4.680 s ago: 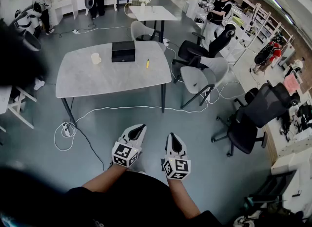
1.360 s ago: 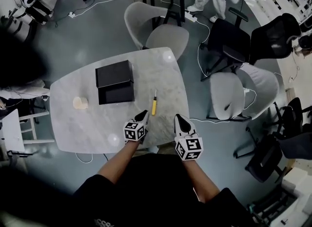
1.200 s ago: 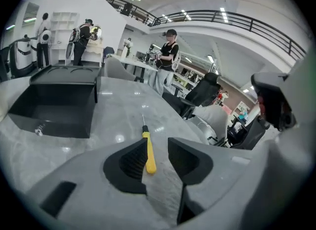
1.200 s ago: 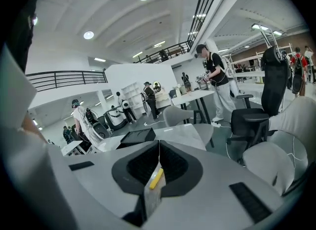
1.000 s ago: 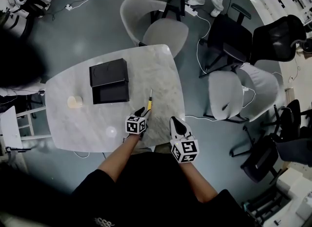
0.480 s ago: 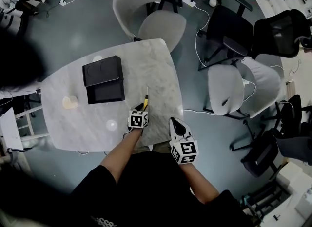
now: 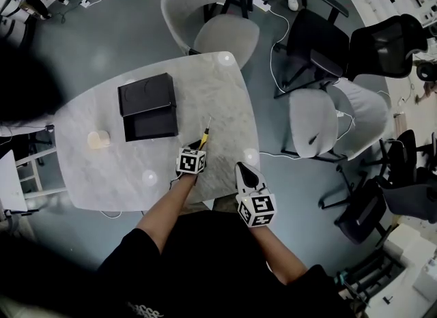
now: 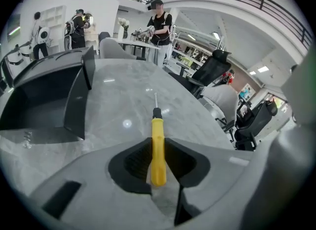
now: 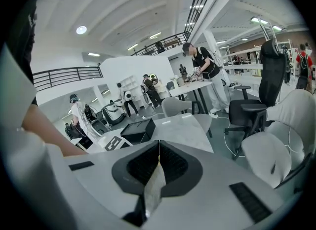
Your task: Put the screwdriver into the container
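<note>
From above, we are seeing the left gripper (image 7: 199, 146) covering most of the screwdriver (image 8: 157, 147). Its jaws have just been closing and are pinching the smooth yellow handle, right of the boxy black container (image 7: 147, 107) on the marbled grey worktop (image 7: 225, 91). The right gripper (image 9: 159, 144), further right of the container, is hovering pressed together.

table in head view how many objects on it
3: black container left of centre; cup further left near the edge; yellow screwdriver right of the container, in the left gripper, whose jaws have just been closing on it. None seems hidden.
</note>
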Motion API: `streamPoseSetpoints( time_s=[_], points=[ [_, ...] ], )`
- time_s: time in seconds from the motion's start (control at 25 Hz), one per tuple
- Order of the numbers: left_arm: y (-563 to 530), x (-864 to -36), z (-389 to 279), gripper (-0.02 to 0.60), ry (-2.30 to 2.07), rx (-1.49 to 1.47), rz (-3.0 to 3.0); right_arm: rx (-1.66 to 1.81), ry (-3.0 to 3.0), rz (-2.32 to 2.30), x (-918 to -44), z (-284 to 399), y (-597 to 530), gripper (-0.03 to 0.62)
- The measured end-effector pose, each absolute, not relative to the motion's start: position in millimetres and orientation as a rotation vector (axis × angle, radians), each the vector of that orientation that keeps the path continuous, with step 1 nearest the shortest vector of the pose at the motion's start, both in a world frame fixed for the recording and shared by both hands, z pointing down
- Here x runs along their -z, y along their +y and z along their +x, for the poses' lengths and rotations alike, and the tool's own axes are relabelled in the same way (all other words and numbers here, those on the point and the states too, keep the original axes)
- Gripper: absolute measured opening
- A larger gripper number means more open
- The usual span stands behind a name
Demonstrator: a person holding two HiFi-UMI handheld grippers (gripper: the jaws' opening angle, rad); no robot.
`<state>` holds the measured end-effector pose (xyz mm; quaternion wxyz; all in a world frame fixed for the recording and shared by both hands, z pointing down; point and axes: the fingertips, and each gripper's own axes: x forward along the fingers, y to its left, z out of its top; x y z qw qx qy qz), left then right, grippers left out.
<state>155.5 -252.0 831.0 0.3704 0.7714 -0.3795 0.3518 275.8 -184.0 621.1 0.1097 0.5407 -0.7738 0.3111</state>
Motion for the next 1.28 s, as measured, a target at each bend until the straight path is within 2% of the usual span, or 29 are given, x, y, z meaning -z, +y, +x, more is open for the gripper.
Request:
streamPoseSetpoints(
  time_s=[0.24, 0.48, 1.04, 1.28],
  points=[
    [-242.0, -796.0, 116.8, 0.085, -0.971, -0.824, 2.038, -0.859, -2.293, 1.593, -605.0, 222.4, -170.9, 0.012],
    [-234.9, -761.3, 48.1, 0.086, -0.979, -0.670, 2.059, -0.780, -2.310, 1.625, -595.8, 155.2, -169.6, 0.012],
    [-205.7, -703.0, -107.1, 0.086, -0.853, -0.632, 2.248, -0.739, -2.253, 1.774, -546.9, 1.4, -140.3, 0.012],
    [-214.0, -714.4, -115.0, 0.086, -0.817, -0.646, 2.257, -0.695, -2.200, 1.820, -540.9, 5.5, -128.7, 0.012]
  ],
)
